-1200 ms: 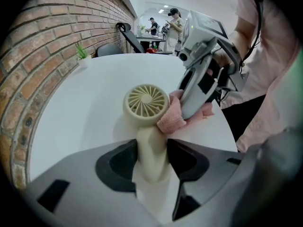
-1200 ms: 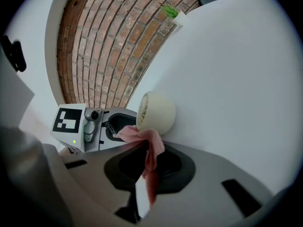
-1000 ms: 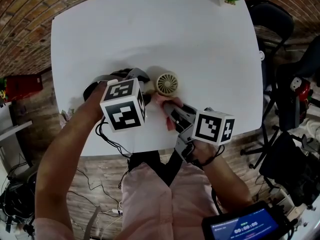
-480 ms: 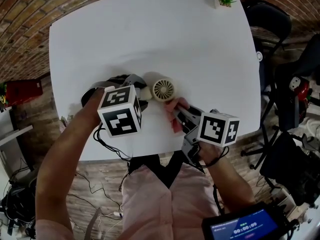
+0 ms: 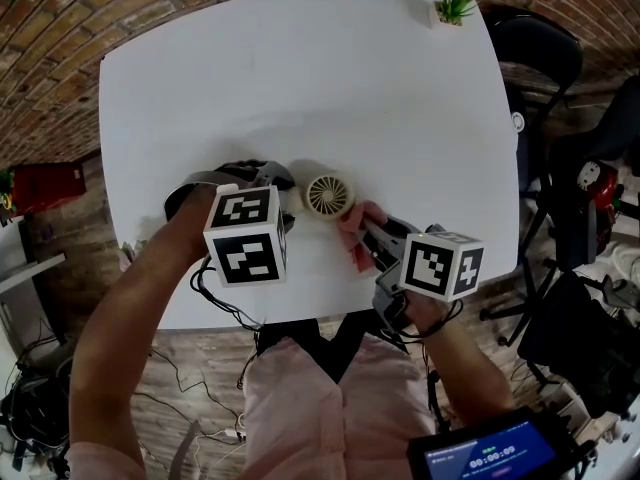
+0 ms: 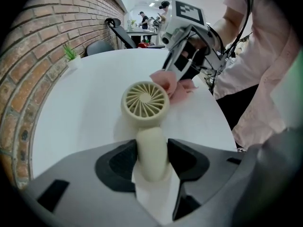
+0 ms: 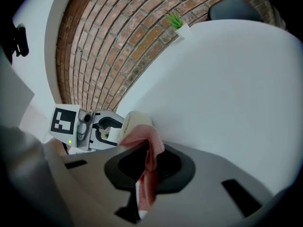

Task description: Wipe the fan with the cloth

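Near the lower middle of the head view, above the white surface [image 5: 300, 68], a small cream fan [image 5: 328, 195] shows its round grille facing up. At its left, the left hand-held gripper [image 6: 151, 157] grasps the fan's handle between its jaws. At its lower right, the right hand-held gripper [image 7: 147, 162] is clenched on a pink cloth [image 7: 151, 148], whose bunched end meets the fan's rim.

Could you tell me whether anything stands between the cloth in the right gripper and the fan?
Nothing visible does: the cloth, pinched in the right gripper, reaches the head of the fan, whose handle the left gripper clamps.
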The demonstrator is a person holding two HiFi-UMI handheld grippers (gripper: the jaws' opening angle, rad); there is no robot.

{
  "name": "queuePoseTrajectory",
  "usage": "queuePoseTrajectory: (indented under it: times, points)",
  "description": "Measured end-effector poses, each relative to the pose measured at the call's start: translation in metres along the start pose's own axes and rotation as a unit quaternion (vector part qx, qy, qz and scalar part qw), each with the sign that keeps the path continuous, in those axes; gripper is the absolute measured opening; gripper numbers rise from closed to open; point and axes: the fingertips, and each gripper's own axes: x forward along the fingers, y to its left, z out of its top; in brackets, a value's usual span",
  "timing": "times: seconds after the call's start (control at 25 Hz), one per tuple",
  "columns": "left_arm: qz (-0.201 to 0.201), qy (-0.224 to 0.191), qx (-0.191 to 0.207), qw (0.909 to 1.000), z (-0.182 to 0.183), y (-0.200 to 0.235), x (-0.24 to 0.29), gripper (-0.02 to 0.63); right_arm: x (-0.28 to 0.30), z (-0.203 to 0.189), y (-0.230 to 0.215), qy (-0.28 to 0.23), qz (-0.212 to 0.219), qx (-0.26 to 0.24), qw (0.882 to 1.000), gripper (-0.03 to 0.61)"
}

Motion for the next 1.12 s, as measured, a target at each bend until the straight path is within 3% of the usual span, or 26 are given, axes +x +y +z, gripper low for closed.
queuePoseTrajectory:
  times: [0.72, 1.12]
  points:
    - [-0.034, 0.06, 0.092, 0.9934, -0.0011, -0.0032, 0.0022, 0.213, -0.0049, 0.0055, -0.0051, 0.022, -0.005, -0.05, 0.998, 0.031]
    - [-0.049, 0.107, 0.162, 0.9798, 0.0001, -0.0082, 0.004, 0.212, -0.0084, 0.004, -0.0053, 0.041, 0.0, -0.088, 0.995, 0.031]
